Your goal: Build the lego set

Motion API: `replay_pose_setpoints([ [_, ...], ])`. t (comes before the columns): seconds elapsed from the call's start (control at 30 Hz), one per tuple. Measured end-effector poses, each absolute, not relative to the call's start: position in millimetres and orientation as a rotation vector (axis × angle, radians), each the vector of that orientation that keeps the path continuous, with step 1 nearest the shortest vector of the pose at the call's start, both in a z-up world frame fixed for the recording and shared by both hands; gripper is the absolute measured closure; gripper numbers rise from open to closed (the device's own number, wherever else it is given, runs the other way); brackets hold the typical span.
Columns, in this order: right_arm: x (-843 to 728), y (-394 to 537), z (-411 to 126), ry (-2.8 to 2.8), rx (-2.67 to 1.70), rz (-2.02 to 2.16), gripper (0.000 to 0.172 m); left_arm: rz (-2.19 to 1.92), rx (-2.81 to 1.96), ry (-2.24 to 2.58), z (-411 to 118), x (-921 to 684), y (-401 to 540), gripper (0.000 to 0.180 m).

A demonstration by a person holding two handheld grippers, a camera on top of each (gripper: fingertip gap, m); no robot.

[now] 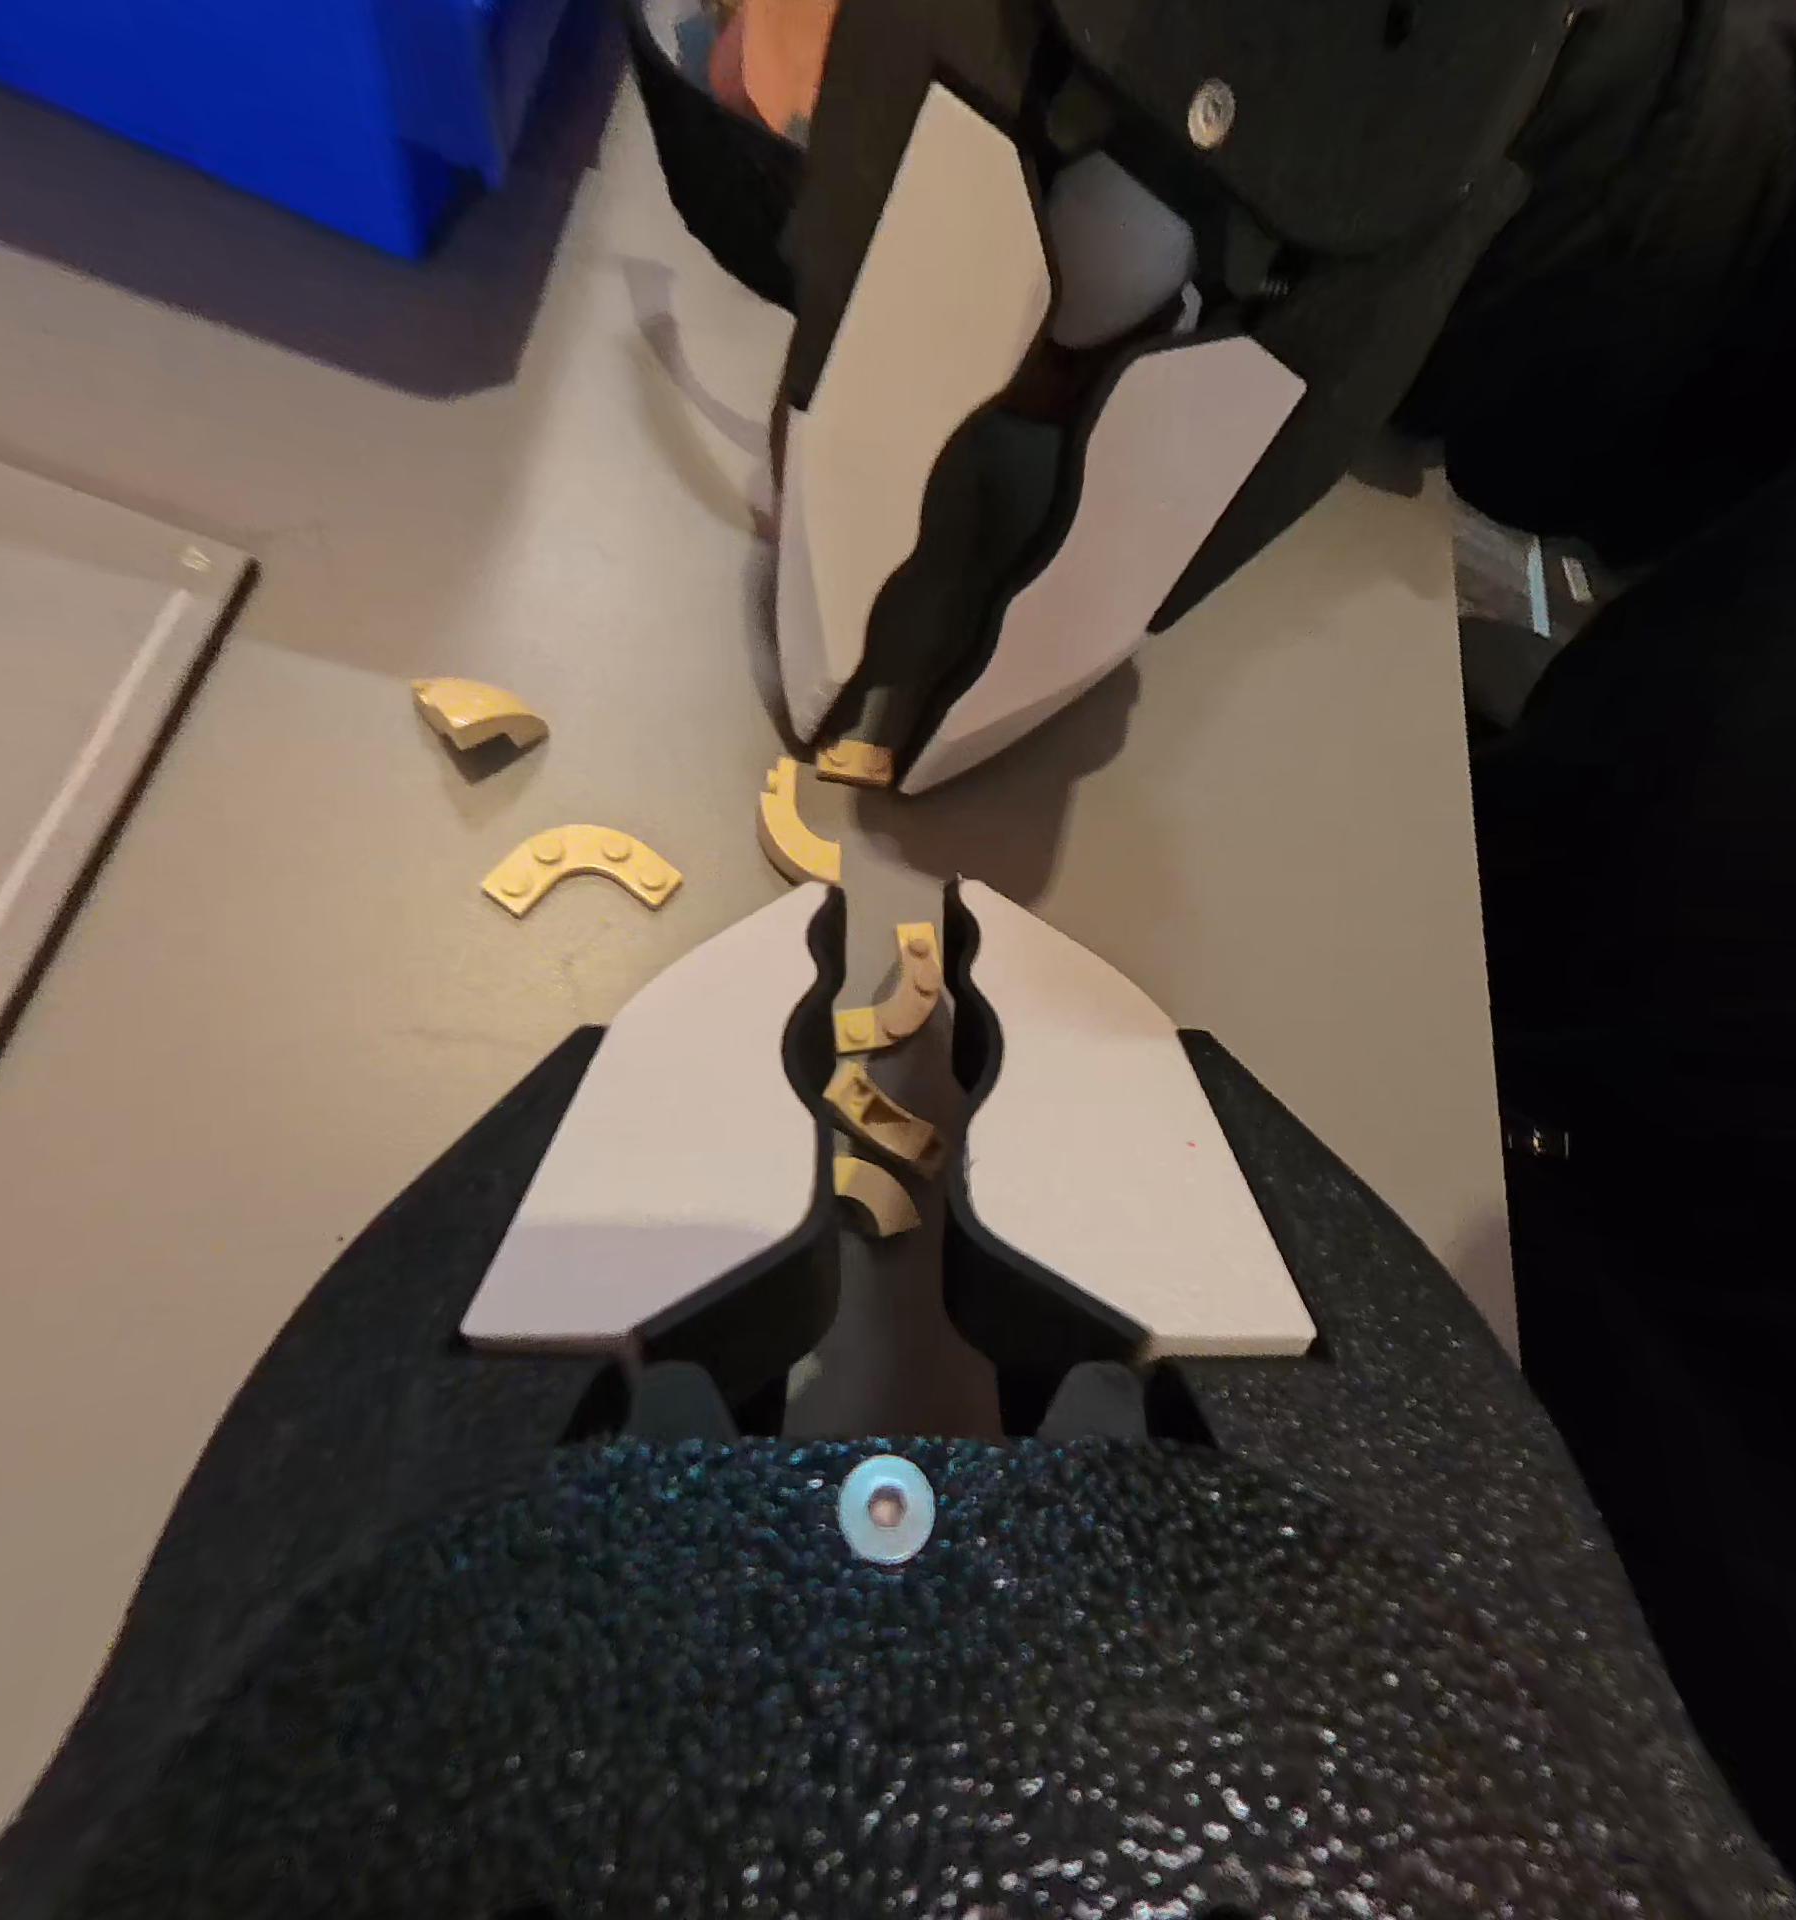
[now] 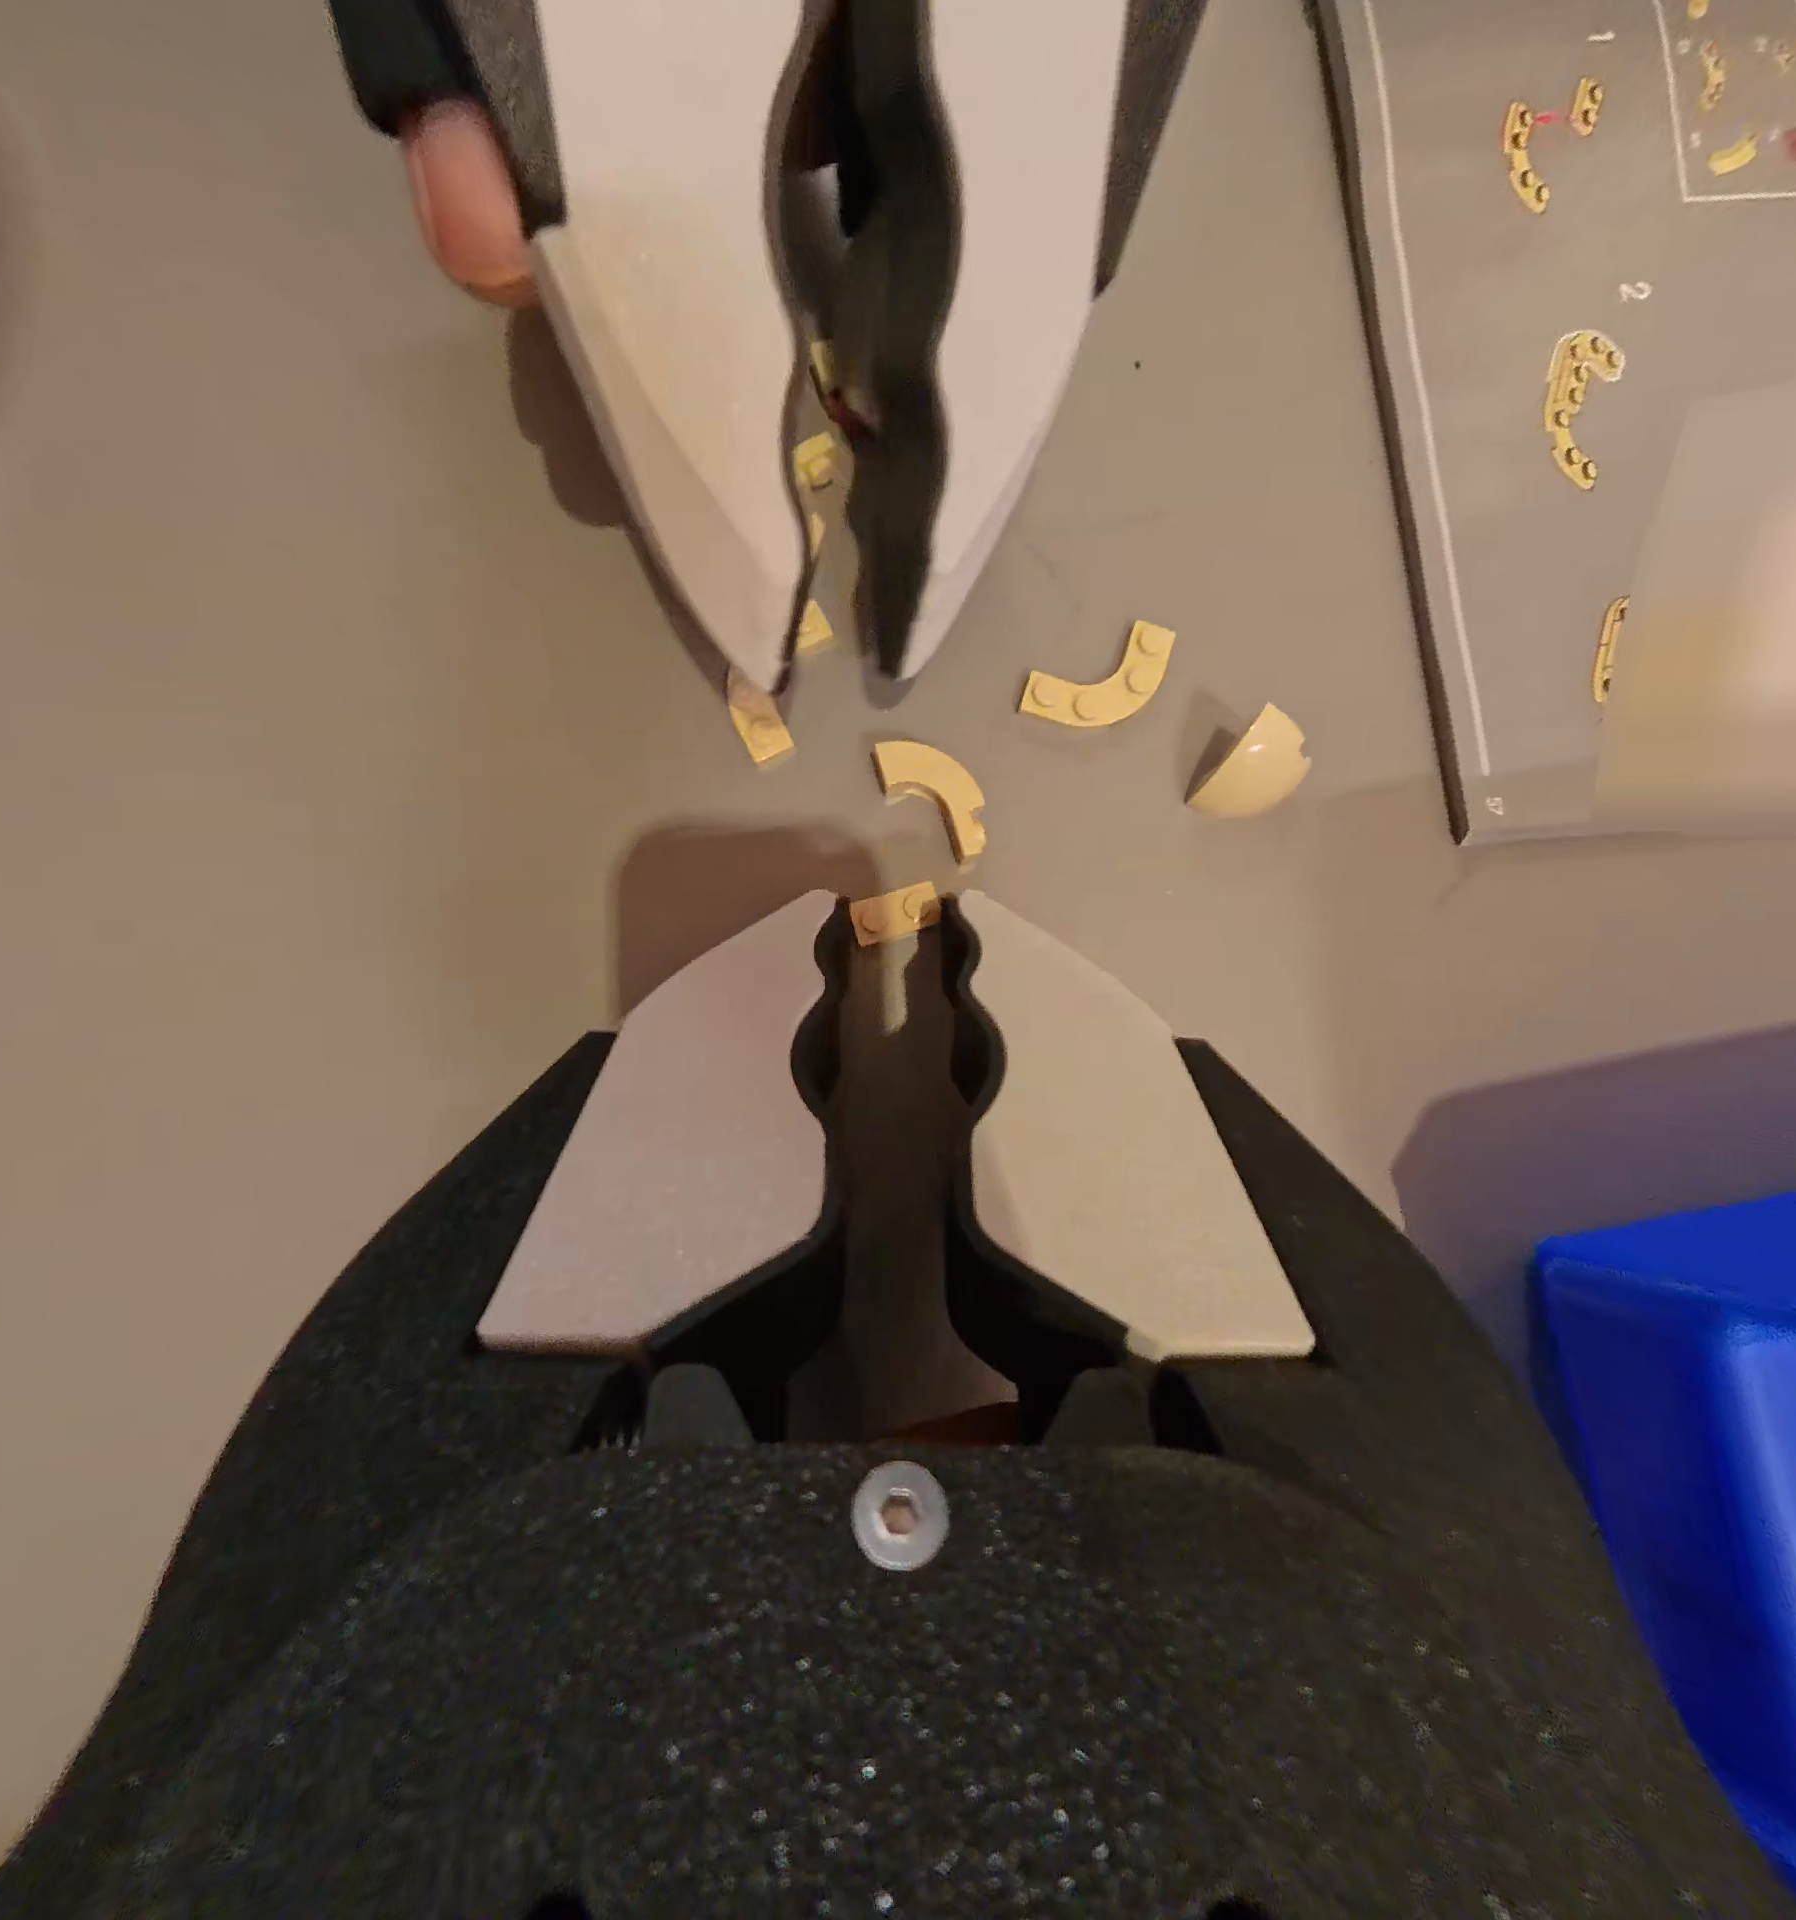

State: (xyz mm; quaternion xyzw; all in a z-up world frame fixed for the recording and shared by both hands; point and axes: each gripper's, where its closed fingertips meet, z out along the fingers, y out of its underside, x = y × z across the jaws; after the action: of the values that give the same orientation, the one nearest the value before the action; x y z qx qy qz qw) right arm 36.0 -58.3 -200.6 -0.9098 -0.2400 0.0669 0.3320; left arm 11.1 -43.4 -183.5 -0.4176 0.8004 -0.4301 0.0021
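At the tips of the right gripper (image 2: 896,914), jaws pinching a small tan plate (image 2: 896,916) by its two short ends, studs up, just above the grey tabletop (image 2: 250,727). Opposite, tip to tip and near, the left gripper (image 1: 894,904), jaws spread a little with nothing pressed between them. Through that gap, on the tabletop below, a curved plate (image 1: 899,997) and two more tan pieces (image 1: 878,1122) behind it; possibly brushing a pad, hard to tell through the blur. Between the two sets of tips, a smooth arch (image 1: 795,831), close beside the held plate but apart from it. Farther to the side, a studded quarter-ring (image 1: 582,868) and a dome piece (image 1: 478,717), well apart from both grippers. Beyond these, a grey printed sheet (image 2: 1600,520) with pictures of tan parts. At the tabletop's edge, a blue bin (image 2: 1704,1507). On the left gripper's housing, a thumb (image 2: 468,208).
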Motion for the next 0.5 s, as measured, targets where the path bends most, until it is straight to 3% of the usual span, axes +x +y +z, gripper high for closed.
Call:
replay_pose_setpoints([
  [0.27,11,-56,-174,-0.706,-2.199,0.297,0.156,-1.299,-1.195,2.605,-177,-5,-27,0.159],
  [0.5,2,-38,-184,-0.700,-2.199,0.251,0.156,-1.136,-1.075,2.794,-193,-27,-42,0.160],
])
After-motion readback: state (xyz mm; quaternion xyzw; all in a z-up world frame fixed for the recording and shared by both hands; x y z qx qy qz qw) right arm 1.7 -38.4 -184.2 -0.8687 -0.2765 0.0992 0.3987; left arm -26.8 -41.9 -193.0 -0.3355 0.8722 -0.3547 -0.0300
